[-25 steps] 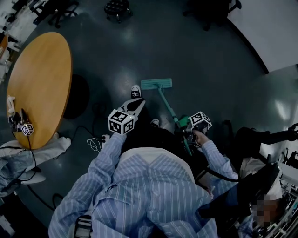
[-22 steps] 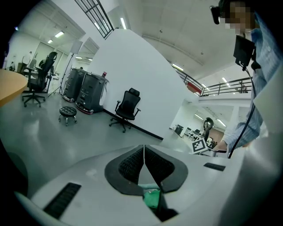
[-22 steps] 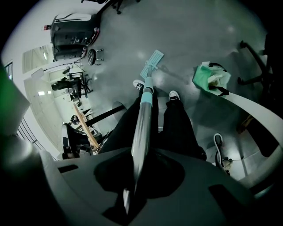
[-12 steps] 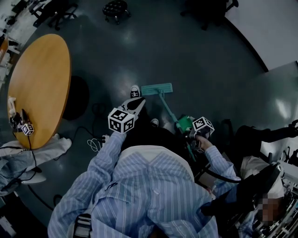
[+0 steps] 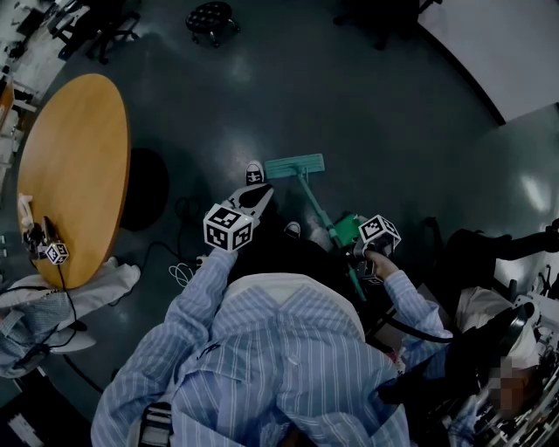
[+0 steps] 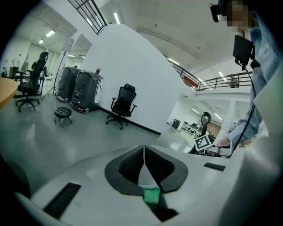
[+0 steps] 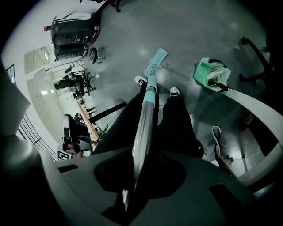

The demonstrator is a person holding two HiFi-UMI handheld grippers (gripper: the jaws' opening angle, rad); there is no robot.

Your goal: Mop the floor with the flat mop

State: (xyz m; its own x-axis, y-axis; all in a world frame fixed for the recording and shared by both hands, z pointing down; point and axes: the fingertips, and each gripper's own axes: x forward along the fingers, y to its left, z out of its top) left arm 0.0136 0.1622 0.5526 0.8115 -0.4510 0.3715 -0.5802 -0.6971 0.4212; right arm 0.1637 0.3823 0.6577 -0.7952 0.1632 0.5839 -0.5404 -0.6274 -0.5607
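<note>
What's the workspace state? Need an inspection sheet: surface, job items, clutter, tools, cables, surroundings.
Surface: dark glossy floor, reflecting the ceiling lights.
Job's things: flat mop, teal head flat on the floor beside the person's shoe.
Clutter: green bag on the floor, right of the person's feet.
Grippers: right tool shut on the mop handle; left tool shut, nothing between its jaws, off the mop.
Cables: white cable bundle loose on the floor near the table.
Surroundings: round wooden table, stool, office chair.
</note>
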